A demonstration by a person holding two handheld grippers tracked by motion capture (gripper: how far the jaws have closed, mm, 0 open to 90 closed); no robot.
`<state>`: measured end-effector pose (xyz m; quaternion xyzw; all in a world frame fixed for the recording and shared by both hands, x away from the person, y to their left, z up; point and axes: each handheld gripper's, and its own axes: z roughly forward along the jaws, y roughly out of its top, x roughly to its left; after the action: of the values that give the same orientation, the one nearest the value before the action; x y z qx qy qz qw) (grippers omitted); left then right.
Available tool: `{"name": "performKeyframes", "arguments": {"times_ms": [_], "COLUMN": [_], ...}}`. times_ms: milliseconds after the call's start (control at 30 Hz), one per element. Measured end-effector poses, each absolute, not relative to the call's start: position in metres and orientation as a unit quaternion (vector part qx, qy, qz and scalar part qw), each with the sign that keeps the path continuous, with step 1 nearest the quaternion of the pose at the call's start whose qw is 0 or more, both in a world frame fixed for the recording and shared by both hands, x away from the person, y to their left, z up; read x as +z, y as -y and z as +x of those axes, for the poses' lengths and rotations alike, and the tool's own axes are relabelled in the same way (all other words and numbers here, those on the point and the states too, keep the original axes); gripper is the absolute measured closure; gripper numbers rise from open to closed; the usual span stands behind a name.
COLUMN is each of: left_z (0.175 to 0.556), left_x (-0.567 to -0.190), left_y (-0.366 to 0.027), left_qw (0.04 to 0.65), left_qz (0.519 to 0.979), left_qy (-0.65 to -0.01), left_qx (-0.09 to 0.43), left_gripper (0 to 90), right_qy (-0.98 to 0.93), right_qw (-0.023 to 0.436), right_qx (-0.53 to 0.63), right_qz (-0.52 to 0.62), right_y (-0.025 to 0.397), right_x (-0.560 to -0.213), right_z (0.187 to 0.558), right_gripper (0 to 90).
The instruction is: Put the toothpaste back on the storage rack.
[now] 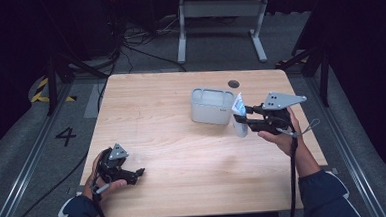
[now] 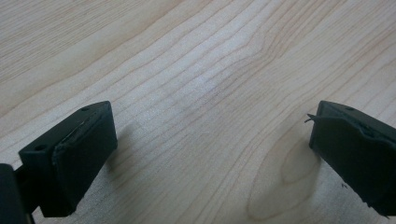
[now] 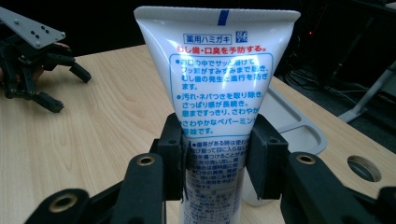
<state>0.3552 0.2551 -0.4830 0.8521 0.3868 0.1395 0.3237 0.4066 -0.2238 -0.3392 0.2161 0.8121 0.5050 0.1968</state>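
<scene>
— What's that in the right gripper (image 1: 240, 117)?

— A toothpaste tube (image 3: 219, 93), white plastic with a flat crimped end up top and a short blue mark on the crimp. There is a block of blue Japanese print inside a rounded blue frame and a red line above it. It stands upright, crimp upward, with the black jaws pressed against its two sides lower down.

— Where is that over the table (image 1: 183, 159)?

— Right half, toward the far side. From the high view the tube (image 1: 239, 115) sits just beside a pale grey plastic bin (image 1: 211, 105), a rounded box with a lighter rim. I cannot tell whether tube and bin touch.

— And the other hand?

— The left gripper (image 1: 139, 174) is down near the front left corner, resting low on the wood. Its jaws stand wide apart with bare table between them.

— The wood looks plain from up there.

— The left gripper view says otherwise: light, matte planks with long wavy grain lines and an oval knot pattern (image 2: 285, 179) by one jaw. The jaw pads are blocky black rubber, the edge of one a bit ragged.

— Anything else the close views add?

— The right gripper view catches the bin's lip (image 3: 299, 126) behind the tube, a round cable hole (image 3: 364, 168) in the tabletop, and the left gripper (image 3: 63, 86) far off with its grey plate.
</scene>
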Motion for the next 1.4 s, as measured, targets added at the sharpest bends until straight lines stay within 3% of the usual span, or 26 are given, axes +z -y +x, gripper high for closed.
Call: {"name": "performKeyframes", "arguments": {"times_ms": [1400], "left_z": [0.355], "left_x": [-0.483], "left_y": [-0.255], "left_qw": [0.324], "left_qz": [0.852], "left_qy": [-0.387], "left_qx": [0.139], "left_gripper": [1.1], "right_qy": [-0.799], "right_qw": [0.219], "right_qx": [0.520], "right_qz": [0.210], "right_y": [0.180], "right_x": [-0.300], "right_z": [0.443], "right_gripper": [63.5]}}
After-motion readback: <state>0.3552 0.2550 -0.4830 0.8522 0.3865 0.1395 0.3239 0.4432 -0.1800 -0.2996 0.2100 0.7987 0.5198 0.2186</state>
